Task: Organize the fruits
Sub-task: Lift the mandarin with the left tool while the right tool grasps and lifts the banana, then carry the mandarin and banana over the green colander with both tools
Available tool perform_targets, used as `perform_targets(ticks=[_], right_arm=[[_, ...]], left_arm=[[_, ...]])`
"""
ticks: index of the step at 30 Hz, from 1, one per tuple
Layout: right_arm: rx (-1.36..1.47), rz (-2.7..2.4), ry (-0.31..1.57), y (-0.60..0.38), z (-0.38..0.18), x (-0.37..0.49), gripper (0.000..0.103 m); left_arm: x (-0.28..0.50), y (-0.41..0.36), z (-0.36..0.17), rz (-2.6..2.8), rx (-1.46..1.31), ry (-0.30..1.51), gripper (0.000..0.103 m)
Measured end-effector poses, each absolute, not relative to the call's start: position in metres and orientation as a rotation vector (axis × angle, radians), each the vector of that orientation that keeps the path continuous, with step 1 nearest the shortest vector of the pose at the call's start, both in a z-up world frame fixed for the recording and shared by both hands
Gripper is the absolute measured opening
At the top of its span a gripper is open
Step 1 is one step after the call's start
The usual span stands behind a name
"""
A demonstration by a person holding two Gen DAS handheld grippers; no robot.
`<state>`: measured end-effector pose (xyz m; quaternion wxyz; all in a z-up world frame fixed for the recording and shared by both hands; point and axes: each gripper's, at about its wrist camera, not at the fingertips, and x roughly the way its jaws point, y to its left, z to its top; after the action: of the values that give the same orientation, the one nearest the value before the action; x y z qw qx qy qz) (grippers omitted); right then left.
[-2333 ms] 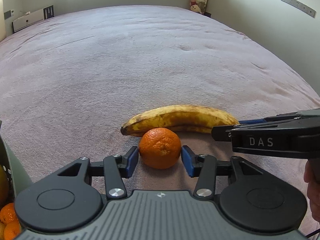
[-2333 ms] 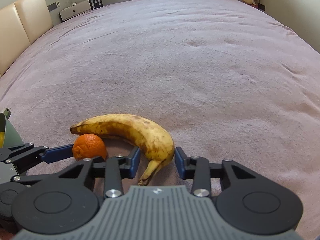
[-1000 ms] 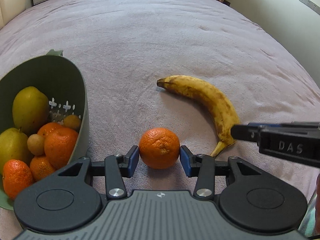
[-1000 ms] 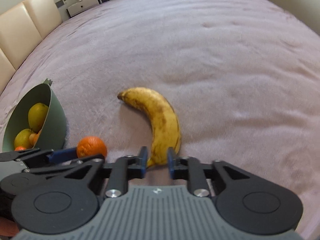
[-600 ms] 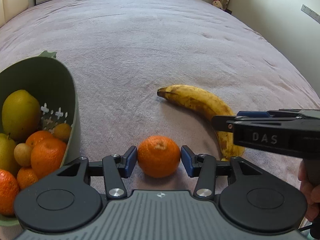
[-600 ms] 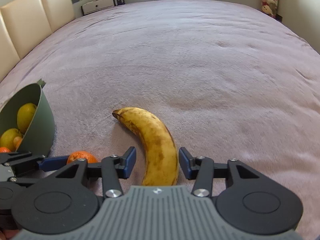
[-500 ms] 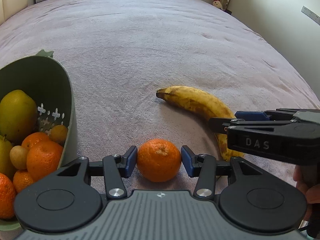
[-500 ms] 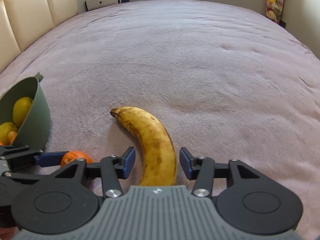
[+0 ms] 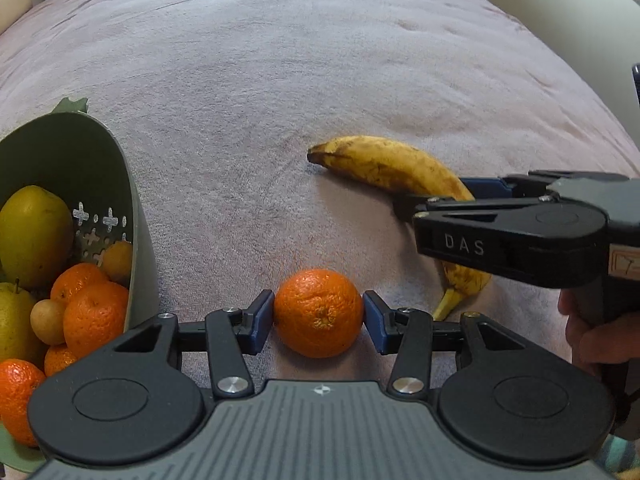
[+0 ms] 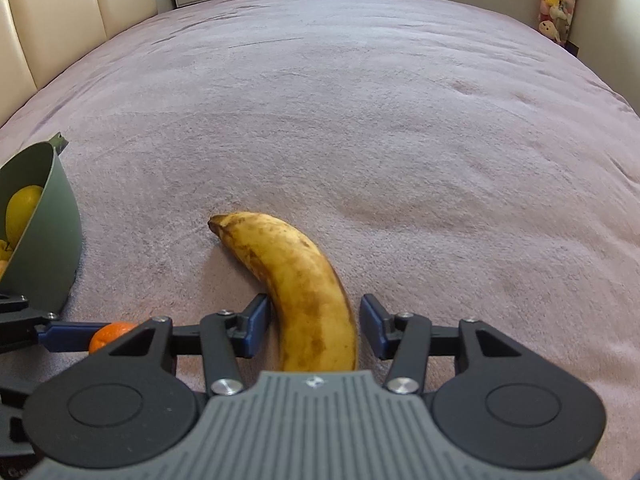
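A mandarin orange (image 9: 316, 304) rests on the mauve blanket between the blue pads of my left gripper (image 9: 318, 314), which stands open with the pads close against the fruit's sides. A spotted banana (image 10: 304, 280) lies on the blanket, stem end toward me. My right gripper (image 10: 314, 320) is open and straddles its lower half, with a gap at the right pad. In the left wrist view the right gripper (image 9: 436, 196) covers the middle of the banana (image 9: 380, 164). A green colander bowl (image 9: 136, 240) with several oranges and pears stands at the left.
The bowl (image 10: 52, 240) stands left of the banana, with the left gripper's fingers (image 10: 68, 336) and the orange (image 10: 108, 332) just below it. A hand (image 9: 592, 332) holds the right gripper. A cream headboard (image 10: 60, 20) and plush toys (image 10: 556, 4) border the wide blanket.
My right gripper's jaws have spread and slid forward along the banana from its stem. The left jaws have widened slightly around the orange.
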<state>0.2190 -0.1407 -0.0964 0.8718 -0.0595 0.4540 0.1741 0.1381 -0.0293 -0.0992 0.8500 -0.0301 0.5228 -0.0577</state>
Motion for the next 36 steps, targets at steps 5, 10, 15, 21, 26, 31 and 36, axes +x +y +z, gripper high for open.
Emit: perform_targets(ticks=[5, 10, 15, 21, 26, 31, 36], right_arm=[[-0.157, 0.371, 0.944, -0.137, -0.094, 0.214, 0.043], [-0.170, 0.365, 0.944, -0.133, -0.091, 0.212, 0.041], [-0.133, 0.348, 0.962, -0.135, -0.086, 0.210, 0.039], [-0.091, 0.352, 0.950, -0.137, -0.074, 0.202, 0.038], [-0.090, 0.367, 0.909, -0.137, -0.054, 0.191, 0.038], [-0.105, 0.392, 0.856, -0.135, -0.028, 0.175, 0.038], [-0.133, 0.438, 0.786, -0.127, -0.001, 0.158, 0.038]], left_arm=[[0.138, -0.030, -0.098, -0.126, -0.052, 1.106, 0.053], [0.135, -0.029, -0.094, -0.122, -0.059, 1.084, 0.053], [0.129, -0.025, -0.083, -0.124, -0.086, 1.047, 0.052], [0.120, -0.024, -0.063, -0.130, -0.072, 0.982, 0.052], [0.110, -0.020, -0.045, -0.127, -0.074, 0.937, 0.052], [0.101, -0.015, -0.025, -0.117, -0.079, 0.891, 0.052], [0.091, -0.003, -0.006, -0.087, -0.084, 0.851, 0.052]])
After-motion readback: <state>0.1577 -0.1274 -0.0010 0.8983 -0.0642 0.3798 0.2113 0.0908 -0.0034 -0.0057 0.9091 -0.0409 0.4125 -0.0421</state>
